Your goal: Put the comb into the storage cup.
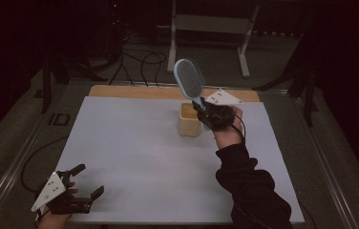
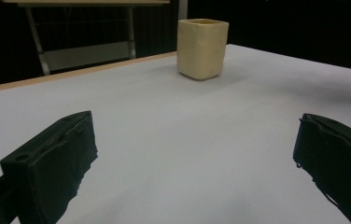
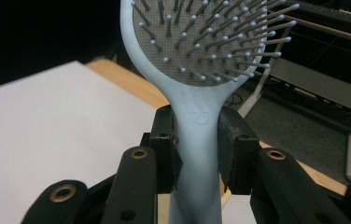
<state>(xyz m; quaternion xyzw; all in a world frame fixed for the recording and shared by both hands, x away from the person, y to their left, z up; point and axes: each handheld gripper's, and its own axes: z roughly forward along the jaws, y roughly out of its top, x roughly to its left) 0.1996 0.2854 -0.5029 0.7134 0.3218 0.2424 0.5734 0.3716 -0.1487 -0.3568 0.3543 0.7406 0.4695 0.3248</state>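
Hairbrush (image 1: 190, 78) in pale blue stands up from the right gripper (image 1: 209, 113) in the high view, its handle pinched between the jaws and its bristled head rising above and beyond them, over the cream cup (image 1: 189, 120) that sits just beside the jaws on the white table sheet (image 1: 134, 157); the left gripper (image 1: 84, 183) rests at the near left corner, jaws spread wide with nothing between them. From the left gripper view, both jaws stand far apart over bare sheet, and the cup (image 2: 202, 47) stands well ahead, between their lines. From the right gripper view, the jaws clamp the hairbrush (image 3: 197, 93) handle from both sides, the bristle pad just above the pads
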